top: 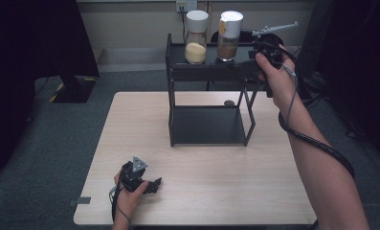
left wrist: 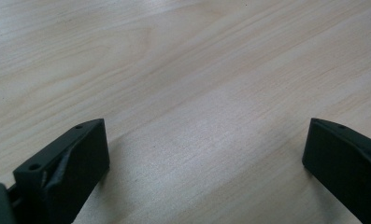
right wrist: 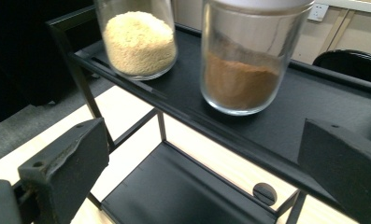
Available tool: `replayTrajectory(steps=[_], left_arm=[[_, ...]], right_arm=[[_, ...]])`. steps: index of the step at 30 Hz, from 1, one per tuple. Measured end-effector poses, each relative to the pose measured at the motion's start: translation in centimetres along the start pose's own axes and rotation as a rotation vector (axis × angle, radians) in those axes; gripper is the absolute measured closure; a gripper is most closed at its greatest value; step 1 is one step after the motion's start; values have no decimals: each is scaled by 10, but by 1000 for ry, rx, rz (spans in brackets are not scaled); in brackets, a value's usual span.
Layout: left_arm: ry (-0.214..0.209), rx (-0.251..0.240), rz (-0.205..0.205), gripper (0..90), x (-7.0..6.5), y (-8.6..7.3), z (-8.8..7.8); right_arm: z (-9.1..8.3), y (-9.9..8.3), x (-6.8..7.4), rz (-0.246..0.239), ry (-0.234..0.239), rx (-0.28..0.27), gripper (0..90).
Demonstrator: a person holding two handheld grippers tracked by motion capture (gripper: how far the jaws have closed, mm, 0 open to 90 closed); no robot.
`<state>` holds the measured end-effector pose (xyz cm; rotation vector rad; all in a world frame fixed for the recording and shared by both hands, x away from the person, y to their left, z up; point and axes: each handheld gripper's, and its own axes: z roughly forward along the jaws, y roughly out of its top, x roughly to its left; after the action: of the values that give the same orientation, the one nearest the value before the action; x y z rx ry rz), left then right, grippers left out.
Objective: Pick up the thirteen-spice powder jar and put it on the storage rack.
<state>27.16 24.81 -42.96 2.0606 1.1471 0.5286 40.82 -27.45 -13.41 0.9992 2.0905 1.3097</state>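
A black two-tier rack (top: pixel 209 72) stands at the back middle of the wooden table (top: pixel 216 191). Its top shelf (right wrist: pixel 183 88) carries two white-lidded glass jars, one of pale yellow grains (top: pixel 196 40) (right wrist: pixel 139 42) and one of brown powder (top: pixel 228 40) (right wrist: pixel 241 79). My right gripper (top: pixel 249 63) (right wrist: pixel 202 135) is held at the right end of the top shelf, open, pointing at the brown jar and a short way from it. My left gripper (top: pixel 154 184) (left wrist: pixel 204 135) rests low over the table's front left, open with bare wood between its jaws.
The rack's lower shelf (right wrist: pixel 174 191) has nothing on it. A round cable hole (top: pixel 229 102) sits in the table behind the rack. A dark monitor stand (top: pixel 72 88) is on the floor at the back left. Dark furniture lines the right side.
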Motion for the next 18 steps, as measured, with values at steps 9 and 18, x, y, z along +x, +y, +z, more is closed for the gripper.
replayTrajectory(steps=[9, 18], left_arm=[[0, 0, 0, 0, 0, 0, 0], [0, 0, 0, 0, 0, 0, 0]], right_arm=[[5, -12, 7, -2, 25, 3, 11], [10, -23, 13, -1, 45, 1, 12]])
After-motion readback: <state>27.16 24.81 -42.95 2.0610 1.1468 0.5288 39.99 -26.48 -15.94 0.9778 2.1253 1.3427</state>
